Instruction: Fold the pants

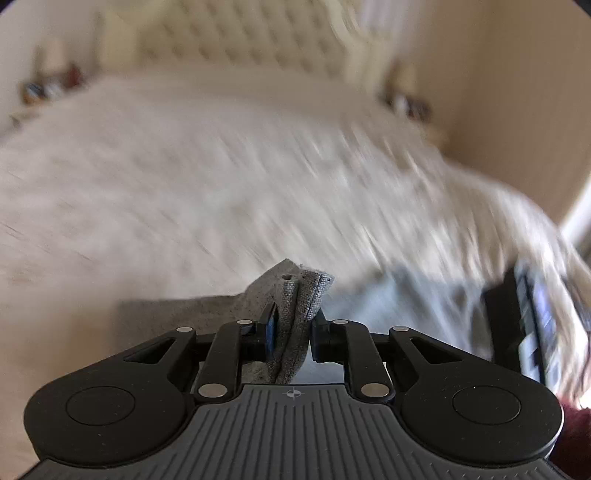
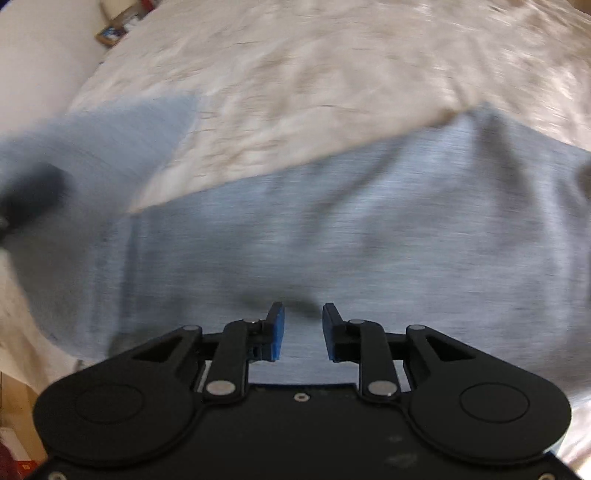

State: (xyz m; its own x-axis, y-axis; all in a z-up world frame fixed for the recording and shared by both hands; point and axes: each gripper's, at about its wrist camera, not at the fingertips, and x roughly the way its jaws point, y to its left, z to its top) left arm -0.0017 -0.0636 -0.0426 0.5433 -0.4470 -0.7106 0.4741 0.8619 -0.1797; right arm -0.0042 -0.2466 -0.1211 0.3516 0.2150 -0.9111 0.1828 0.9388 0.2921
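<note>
a pair of grey pants [image 2: 332, 229] lies spread on a cream bedspread [image 2: 295, 74], the bed serving as landmark here; in the right wrist view the cloth fills the near half of the bed, its far hem running slantwise across the cover, with bare bedspread beyond it up toward the bed's far side; the left gripper [image 1: 291, 328] is clenched on a bunched, stitched edge of the pants, the fold standing up between its blue pads with a small eyelet showing; the right gripper [image 2: 303, 328] hangs over the flat cloth with its jaws parted and nothing between the pads; whether its tips touch the fabric cannot be told; count: one pair of pants, two grippers, one bed; the left wrist view alone shows the tufted headboard [image 1: 243, 37] at the bed's far end, blurred clutter on both sides of it, and the bedspread falling off the bed's right edge, where a dark flat device [image 1: 524, 317] stands, too blurred to name; the right wrist view alone shows the full spread of the pants and a small framed object [image 2: 110, 33] off the bed's far left corner; both views are streaked with blur.
</note>
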